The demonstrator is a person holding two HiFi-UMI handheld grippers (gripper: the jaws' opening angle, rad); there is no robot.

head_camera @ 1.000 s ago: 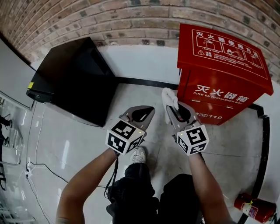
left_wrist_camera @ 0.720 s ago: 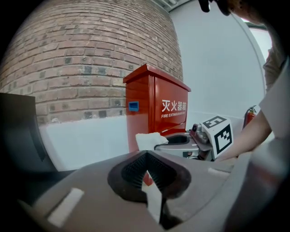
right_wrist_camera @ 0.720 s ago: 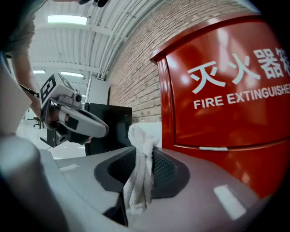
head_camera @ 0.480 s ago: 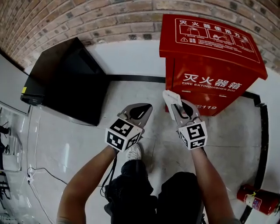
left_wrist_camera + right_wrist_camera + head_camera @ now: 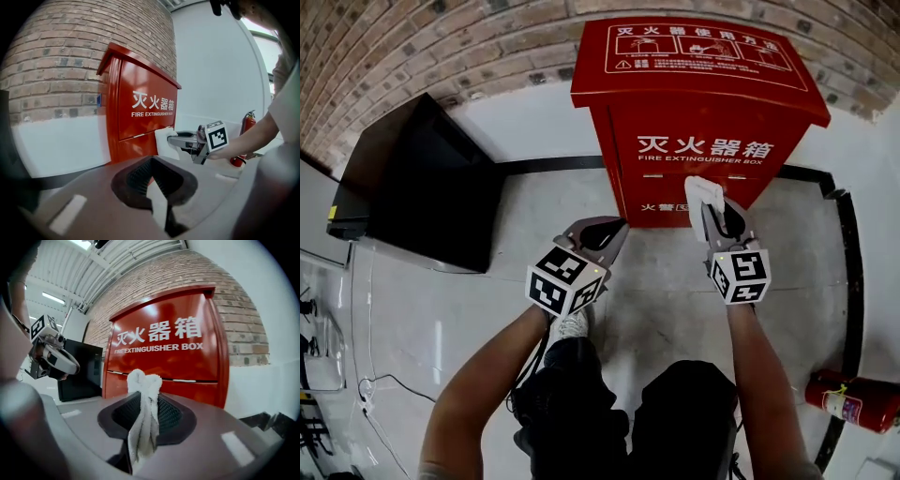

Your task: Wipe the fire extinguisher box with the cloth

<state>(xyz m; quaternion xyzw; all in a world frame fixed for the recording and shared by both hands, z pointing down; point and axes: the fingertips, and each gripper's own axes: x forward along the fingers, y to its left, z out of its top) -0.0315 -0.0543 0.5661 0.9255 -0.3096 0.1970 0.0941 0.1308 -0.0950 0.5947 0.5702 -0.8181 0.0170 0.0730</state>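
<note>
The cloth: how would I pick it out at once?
Find the big red fire extinguisher box against the brick wall. Before its lower front, the right gripper holds a small cloth. It is the only white, fluffy thing there.

Both bare forearms (image 5: 487, 375) reach forward side by side, the left gripper (image 5: 617, 230) with jaws together and empty, the right gripper (image 5: 715, 210) pinching a white cloth (image 5: 701, 190).

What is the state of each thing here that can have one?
fire extinguisher box, upright, closed.
cloth, bunched, clamped in the right gripper, at the box's front.
right gripper, shut on the cloth.
left gripper, shut, empty.
fire extinguisher, apart from the box, untouched.
</note>
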